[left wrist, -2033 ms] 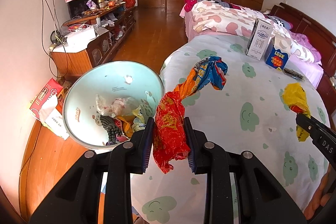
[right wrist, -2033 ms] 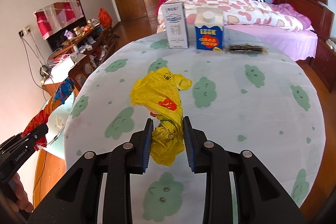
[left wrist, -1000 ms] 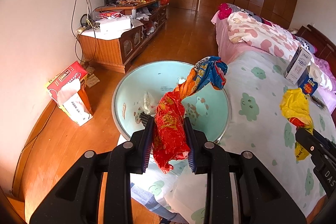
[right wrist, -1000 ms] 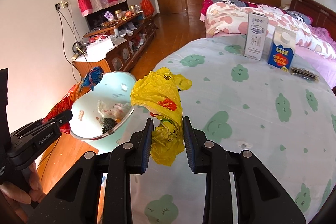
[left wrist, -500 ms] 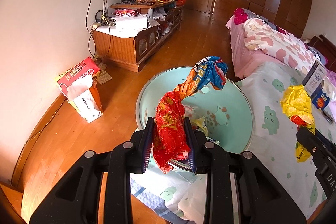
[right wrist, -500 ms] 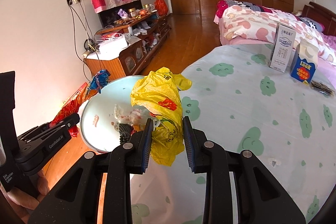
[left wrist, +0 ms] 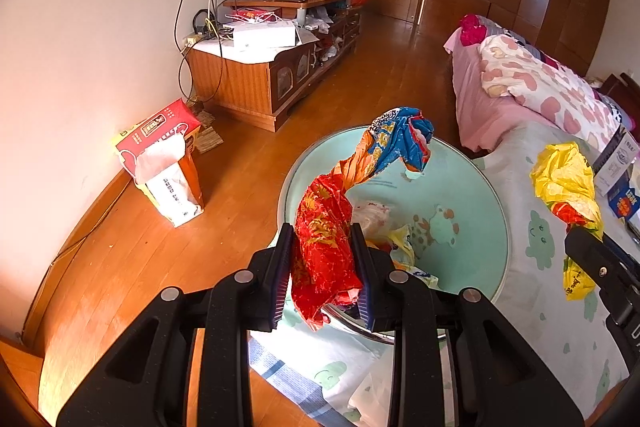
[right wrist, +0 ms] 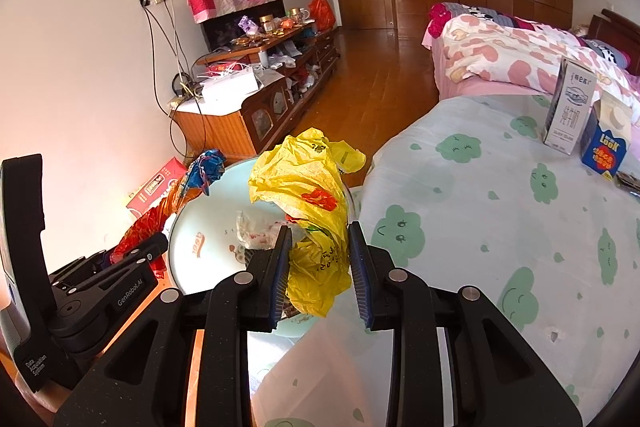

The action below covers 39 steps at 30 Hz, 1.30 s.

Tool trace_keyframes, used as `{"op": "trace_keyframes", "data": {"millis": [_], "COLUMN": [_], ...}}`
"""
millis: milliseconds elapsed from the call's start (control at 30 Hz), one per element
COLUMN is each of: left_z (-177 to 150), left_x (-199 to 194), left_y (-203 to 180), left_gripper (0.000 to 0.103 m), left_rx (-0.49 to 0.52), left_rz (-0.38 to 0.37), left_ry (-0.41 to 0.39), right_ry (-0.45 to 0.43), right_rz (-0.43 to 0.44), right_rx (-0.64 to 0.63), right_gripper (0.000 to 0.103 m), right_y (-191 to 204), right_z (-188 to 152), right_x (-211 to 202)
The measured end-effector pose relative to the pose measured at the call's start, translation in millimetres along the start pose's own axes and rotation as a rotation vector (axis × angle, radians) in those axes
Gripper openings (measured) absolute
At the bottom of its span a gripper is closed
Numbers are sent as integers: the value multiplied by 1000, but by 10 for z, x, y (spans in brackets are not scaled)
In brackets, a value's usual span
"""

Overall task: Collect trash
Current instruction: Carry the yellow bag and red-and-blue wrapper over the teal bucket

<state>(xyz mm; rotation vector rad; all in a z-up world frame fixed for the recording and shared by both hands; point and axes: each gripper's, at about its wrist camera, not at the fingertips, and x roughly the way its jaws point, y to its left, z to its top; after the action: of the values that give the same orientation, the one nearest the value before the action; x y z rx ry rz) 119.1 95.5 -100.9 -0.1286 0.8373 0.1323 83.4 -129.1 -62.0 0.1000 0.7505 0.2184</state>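
Crinkled foil wrapper (left wrist: 325, 247), red twisting up to orange and blue, is clenched in the left tool (left wrist: 322, 269) at lower centre, above the round pale-green bin (left wrist: 476, 211). Right tool (right wrist: 319, 269) grasps a crumpled yellow plastic bag (right wrist: 310, 195) over the bin's rim, beside the desk (right wrist: 500, 227) under its cloud-print cloth. Two cartons (right wrist: 570, 107) stand at upper right.

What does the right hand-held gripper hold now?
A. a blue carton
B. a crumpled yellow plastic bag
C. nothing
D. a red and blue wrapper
B: in the right wrist view the right hand-held gripper is shut on the yellow plastic bag, above the mint-green bin.
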Motion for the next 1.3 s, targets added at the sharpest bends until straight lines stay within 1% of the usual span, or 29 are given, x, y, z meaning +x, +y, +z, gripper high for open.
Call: {"op": "trace_keyframes", "data": {"millis": [267, 533, 700, 967, 1300], "left_z": [9, -12, -10, 115, 156], "left_x": [119, 286, 395, 524, 649], "left_y": [12, 42, -31, -179, -245], "left_gripper": [28, 28, 28, 28, 28], "left_rx": [-1, -8, 3, 31, 47], "left_rz": [12, 31, 34, 45, 57], "left_ry": [18, 47, 66, 67, 91], "right_ry": [12, 38, 59, 71, 115], "right_rz": [-2, -5, -8, -7, -4], "right_rx": [-1, 3, 23, 4, 6], "right_gripper": [29, 29, 30, 30, 30], "right_y": [35, -30, -83, -54, -27], "right_z": [21, -22, 14, 97, 189], "right_x": [133, 259, 391, 582, 784]}}
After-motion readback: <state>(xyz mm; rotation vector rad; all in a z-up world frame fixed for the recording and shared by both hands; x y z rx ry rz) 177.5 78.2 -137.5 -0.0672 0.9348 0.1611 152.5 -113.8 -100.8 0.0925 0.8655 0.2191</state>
